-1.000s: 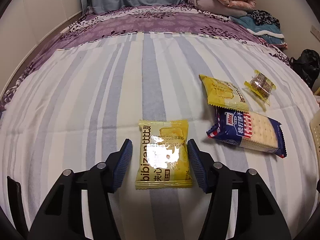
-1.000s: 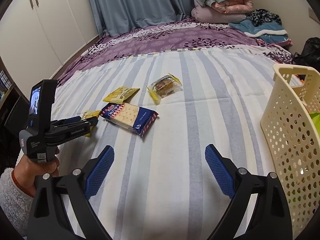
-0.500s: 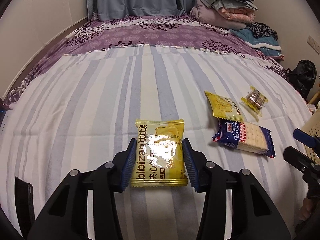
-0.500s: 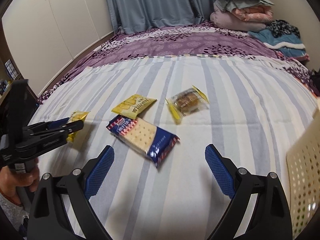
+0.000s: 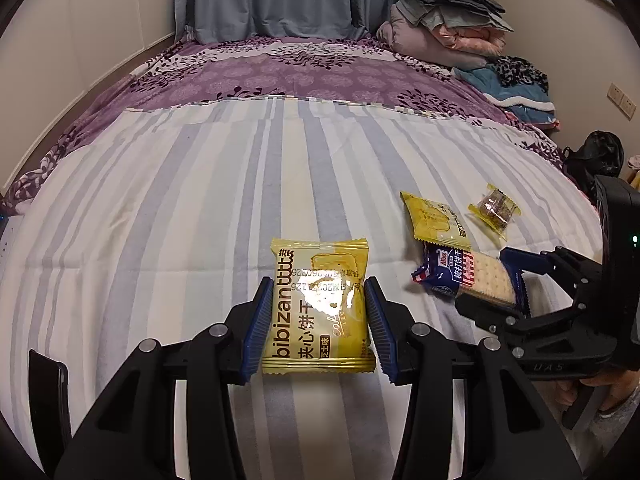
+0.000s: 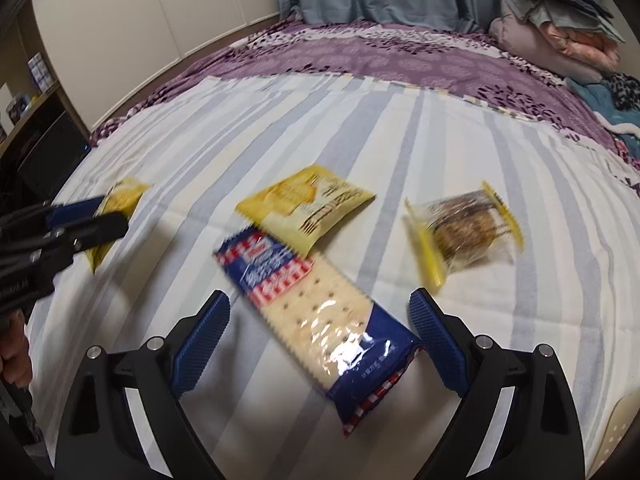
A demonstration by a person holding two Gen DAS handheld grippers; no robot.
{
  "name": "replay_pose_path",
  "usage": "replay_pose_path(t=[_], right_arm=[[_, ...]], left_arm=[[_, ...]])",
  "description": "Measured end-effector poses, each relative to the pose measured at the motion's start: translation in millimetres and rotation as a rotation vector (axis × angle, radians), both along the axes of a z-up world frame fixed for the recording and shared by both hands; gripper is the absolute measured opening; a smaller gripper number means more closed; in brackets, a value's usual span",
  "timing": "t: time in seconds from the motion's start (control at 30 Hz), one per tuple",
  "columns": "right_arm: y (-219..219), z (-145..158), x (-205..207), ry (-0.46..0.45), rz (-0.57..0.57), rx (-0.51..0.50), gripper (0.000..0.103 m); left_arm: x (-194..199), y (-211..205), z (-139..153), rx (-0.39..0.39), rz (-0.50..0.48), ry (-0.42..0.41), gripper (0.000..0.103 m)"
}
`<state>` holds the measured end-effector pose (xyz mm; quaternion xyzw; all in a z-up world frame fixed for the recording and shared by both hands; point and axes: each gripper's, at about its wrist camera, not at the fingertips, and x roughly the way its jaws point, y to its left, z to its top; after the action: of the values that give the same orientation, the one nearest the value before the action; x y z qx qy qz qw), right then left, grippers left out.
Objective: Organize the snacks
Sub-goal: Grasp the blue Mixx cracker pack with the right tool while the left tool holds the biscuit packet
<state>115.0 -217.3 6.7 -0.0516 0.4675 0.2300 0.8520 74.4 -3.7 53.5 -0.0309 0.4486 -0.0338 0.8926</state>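
Observation:
My left gripper (image 5: 318, 326) is shut on a yellow biscuit packet (image 5: 318, 304), its blue pads pressed on both long sides, just above the striped bed sheet (image 5: 180, 220). In the right wrist view that packet (image 6: 120, 204) shows beside the left gripper (image 6: 76, 232). My right gripper (image 6: 320, 344) stands open over a blue cracker pack (image 6: 316, 316), which lies slantwise between the fingers without touching the pads. The same cracker pack (image 5: 468, 278) and right gripper (image 5: 516, 284) appear at the right of the left wrist view.
A second yellow packet (image 6: 308, 204) and a clear-wrapped brown snack (image 6: 464, 228) lie beyond the cracker pack. A cream perforated basket's corner (image 6: 616, 432) shows at the lower right. Folded bedding (image 5: 448, 28) is stacked at the far end of the bed.
The left gripper's jaws closed on the yellow packet and lifted it slightly. The right gripper swung left and down, away from the basket, until its open jaws framed the blue cracker pack.

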Motion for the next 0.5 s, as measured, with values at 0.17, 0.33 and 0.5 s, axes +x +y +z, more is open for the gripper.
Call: replay_pose_path(t=[0.17, 0.33, 0.5], right_arm=[[6, 1, -24, 0.010, 0.038, 0.006, 0.083], [16, 1, -24, -0.029, 0.034, -0.052, 0.074], [26, 0, -10, -0.059, 0.028, -0.094, 0.062]], left_arm=[[-1, 0, -1, -0.010, -0.003, 0.003, 0.047], [-1, -3, -1, -0.010, -0.011, 0.003, 0.047], [-3, -7, 1, -0.005, -0.021, 0.000, 0.047]])
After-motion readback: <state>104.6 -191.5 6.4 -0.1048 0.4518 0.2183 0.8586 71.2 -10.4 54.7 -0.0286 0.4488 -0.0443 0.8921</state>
